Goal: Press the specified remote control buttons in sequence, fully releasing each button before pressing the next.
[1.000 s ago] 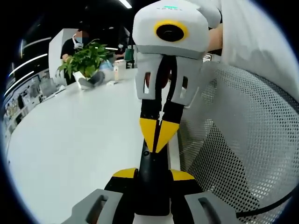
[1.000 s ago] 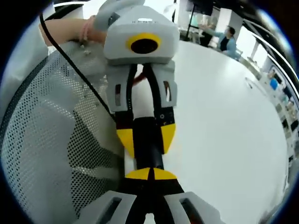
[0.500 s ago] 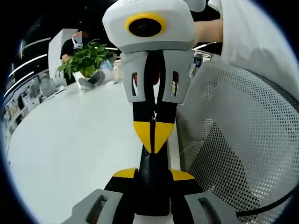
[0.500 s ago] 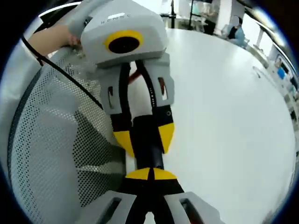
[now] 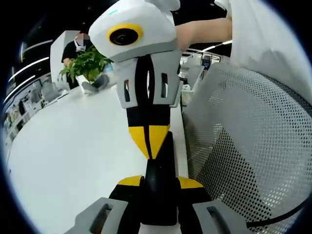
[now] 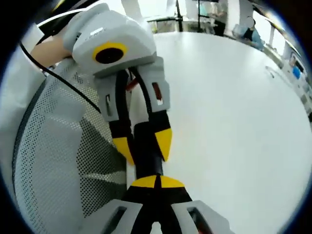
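Observation:
A slim black remote [image 5: 158,195] stands between the yellow tips of my left gripper [image 5: 160,181], which is shut on it. From above, my right gripper [image 5: 150,144] comes down with its yellow tips closed together, resting on the remote's upper part. In the right gripper view, my right gripper [image 6: 156,182] is shut, its tips meeting against the near end of the remote [image 6: 146,161]. The left gripper [image 6: 143,144] clamps the remote from both sides just beyond. The buttons are hidden.
A grey mesh chair back [image 5: 243,146] [image 6: 48,161] stands close beside both grippers. A wide white table [image 5: 73,146] [image 6: 234,122] spreads on the other side. A potted plant [image 5: 87,63] and a seated person [image 5: 73,46] are at its far end. A black cable [image 6: 63,78] crosses the chair.
In the left gripper view, the right gripper's body has swung left and tilted, its tips shifting slightly left on the remote. In the right gripper view, the left gripper leans further left. Both stay shut.

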{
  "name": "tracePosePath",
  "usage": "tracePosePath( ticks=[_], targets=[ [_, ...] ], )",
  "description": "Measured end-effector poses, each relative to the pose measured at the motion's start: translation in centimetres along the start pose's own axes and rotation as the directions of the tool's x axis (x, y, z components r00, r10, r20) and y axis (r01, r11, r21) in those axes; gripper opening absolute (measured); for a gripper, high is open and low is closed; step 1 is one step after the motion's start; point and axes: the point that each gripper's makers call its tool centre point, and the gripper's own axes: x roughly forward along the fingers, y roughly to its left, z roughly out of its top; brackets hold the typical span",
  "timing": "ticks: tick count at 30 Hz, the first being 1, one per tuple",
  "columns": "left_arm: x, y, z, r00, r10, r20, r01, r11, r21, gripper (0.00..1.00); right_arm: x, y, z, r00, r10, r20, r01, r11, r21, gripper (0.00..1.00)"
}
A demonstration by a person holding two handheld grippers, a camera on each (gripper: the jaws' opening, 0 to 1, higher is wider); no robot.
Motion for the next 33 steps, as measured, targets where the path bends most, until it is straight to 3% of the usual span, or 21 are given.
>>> tracePosePath(
  ticks=[4,11,15,20,27,33],
  targets=[
    [0.00,-0.01,0.01,1.000,0.000,-0.001,0.000,1.000,0.000,0.25,0.06,0.05,0.01,1.000,0.001,-0.007,-0.001,1.000,-0.026,0.00],
    [-0.03,-0.01,0.05,1.000,0.000,-0.001,0.000,1.000,0.001,0.25,0.31,-0.36,0.05,0.998,0.049,-0.035,-0.046,0.995,0.084,0.00],
    [-0.02,-0.01,0.04,1.000,-0.001,-0.002,0.001,1.000,0.002,0.25,0.47,-0.30,0.07,0.990,0.091,-0.105,-0.081,0.992,0.099,0.00],
    [-0.02,-0.01,0.04,1.000,0.000,-0.001,0.000,1.000,0.001,0.25,0.58,-0.38,0.07,0.977,0.139,-0.162,-0.108,0.977,0.182,0.00],
    [-0.02,-0.01,0.03,1.000,0.000,0.000,0.000,1.000,0.000,0.25,0.54,-0.16,-0.05,0.973,0.126,-0.191,-0.097,0.983,0.154,0.00],
    [-0.01,-0.02,0.05,1.000,0.000,0.002,0.000,1.000,-0.001,0.25,0.43,-0.24,-0.06,0.993,0.032,-0.110,-0.020,0.995,0.101,0.00]
  ],
)
